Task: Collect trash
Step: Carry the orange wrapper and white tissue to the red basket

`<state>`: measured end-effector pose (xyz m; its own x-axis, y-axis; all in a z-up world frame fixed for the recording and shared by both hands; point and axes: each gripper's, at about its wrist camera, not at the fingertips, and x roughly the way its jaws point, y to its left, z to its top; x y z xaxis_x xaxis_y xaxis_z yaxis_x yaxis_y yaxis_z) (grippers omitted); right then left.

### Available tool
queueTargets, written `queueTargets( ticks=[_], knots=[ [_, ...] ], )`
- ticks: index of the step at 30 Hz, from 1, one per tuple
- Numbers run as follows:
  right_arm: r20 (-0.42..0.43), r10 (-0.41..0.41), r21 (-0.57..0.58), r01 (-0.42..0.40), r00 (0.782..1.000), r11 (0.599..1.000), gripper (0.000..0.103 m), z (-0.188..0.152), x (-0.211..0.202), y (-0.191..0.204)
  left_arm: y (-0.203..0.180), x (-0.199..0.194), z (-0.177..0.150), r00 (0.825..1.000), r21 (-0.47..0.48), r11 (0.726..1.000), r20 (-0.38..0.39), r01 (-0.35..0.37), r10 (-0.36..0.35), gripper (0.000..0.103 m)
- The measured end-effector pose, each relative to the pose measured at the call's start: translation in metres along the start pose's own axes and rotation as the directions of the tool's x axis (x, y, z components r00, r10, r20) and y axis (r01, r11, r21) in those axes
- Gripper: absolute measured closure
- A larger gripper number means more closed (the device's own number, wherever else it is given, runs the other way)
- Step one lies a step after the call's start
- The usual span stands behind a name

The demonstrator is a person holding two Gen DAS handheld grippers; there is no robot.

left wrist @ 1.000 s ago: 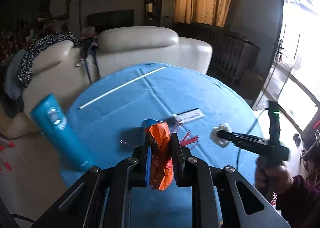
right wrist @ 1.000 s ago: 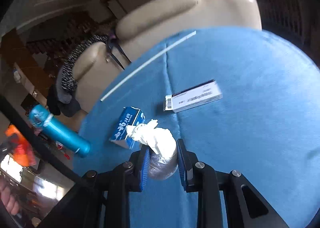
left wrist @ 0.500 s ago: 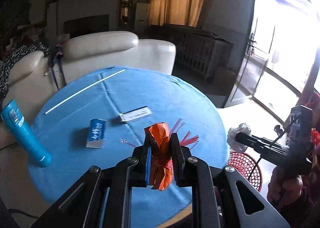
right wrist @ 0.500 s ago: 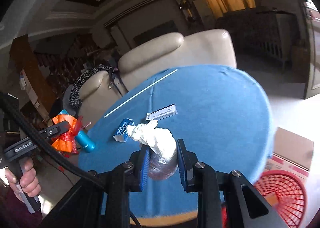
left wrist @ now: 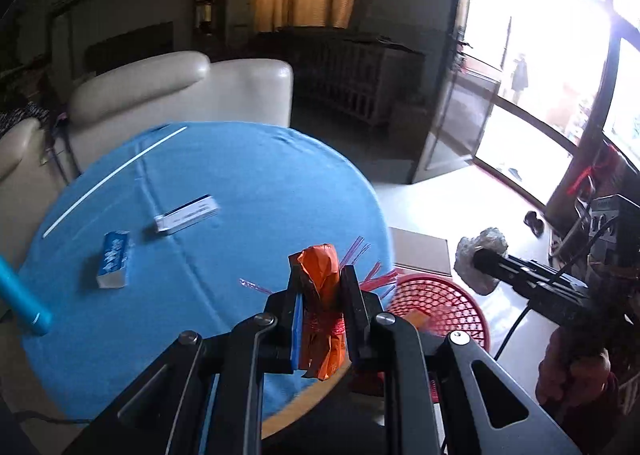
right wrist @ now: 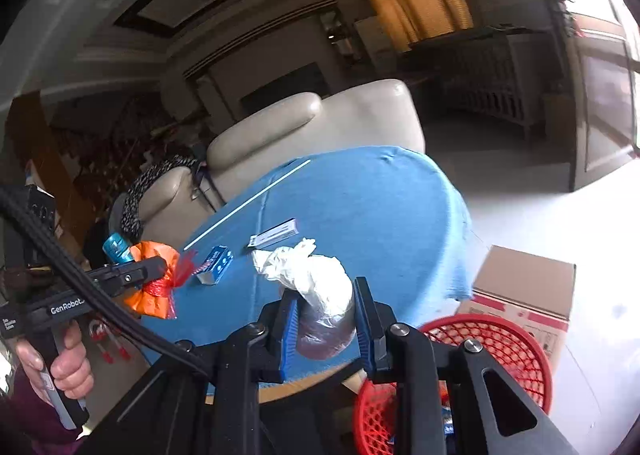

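Beside the blue-clothed round table (left wrist: 248, 191), the left gripper (left wrist: 320, 295) pinches an orange wrapper (left wrist: 320, 275) and the right gripper (right wrist: 326, 315) a crumpled plastic bag (right wrist: 316, 279), both poised over the red mesh basket (right wrist: 500, 339) at lower right, seemingly for dropping.

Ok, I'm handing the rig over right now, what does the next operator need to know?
Left gripper: shut on the orange bag, near the table edge.
Right gripper: shut on the white wad, also off toward the edge.
Red basket sits on the floor beside the table, below both grippers; something already lies in it.
Done: both pieces picked up.
Left: drop both into the basket. The blue box, the white box and the red shreds lie on the table; collect whichever are trash.
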<state>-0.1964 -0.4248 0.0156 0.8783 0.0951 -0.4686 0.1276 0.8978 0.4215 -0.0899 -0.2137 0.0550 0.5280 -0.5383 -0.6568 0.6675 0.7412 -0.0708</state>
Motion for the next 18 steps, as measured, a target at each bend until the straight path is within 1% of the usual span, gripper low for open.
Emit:
queueTargets(
  ticks=[7, 11, 14, 18],
  knots=[
    [0.008, -0.018, 0.054, 0.018, 1.000, 0.998, 0.076, -0.005, -0.022, -0.037, -0.046, 0.014, 0.004, 0.996, 0.073, 0.993, -0.010, 0.091, -0.090, 0.084],
    [0.027, -0.028, 0.067, 0.026, 0.999, 0.997, 0.076, -0.001, -0.037, -0.050, -0.066, 0.023, 0.008, 0.990, 0.102, 0.985, -0.051, 0.140, -0.135, 0.084],
    [0.052, -0.042, 0.077, 0.038, 0.998, 0.996, 0.076, 0.004, -0.052, -0.058, -0.084, 0.028, 0.017, 0.984, 0.133, 0.977, -0.074, 0.169, -0.160, 0.084],
    [0.087, -0.052, 0.095, 0.044, 0.995, 0.995, 0.076, 0.009, -0.071, -0.068, -0.105, 0.025, 0.030, 0.981, 0.174, 0.965, -0.062, 0.194, -0.186, 0.084]
  ],
)
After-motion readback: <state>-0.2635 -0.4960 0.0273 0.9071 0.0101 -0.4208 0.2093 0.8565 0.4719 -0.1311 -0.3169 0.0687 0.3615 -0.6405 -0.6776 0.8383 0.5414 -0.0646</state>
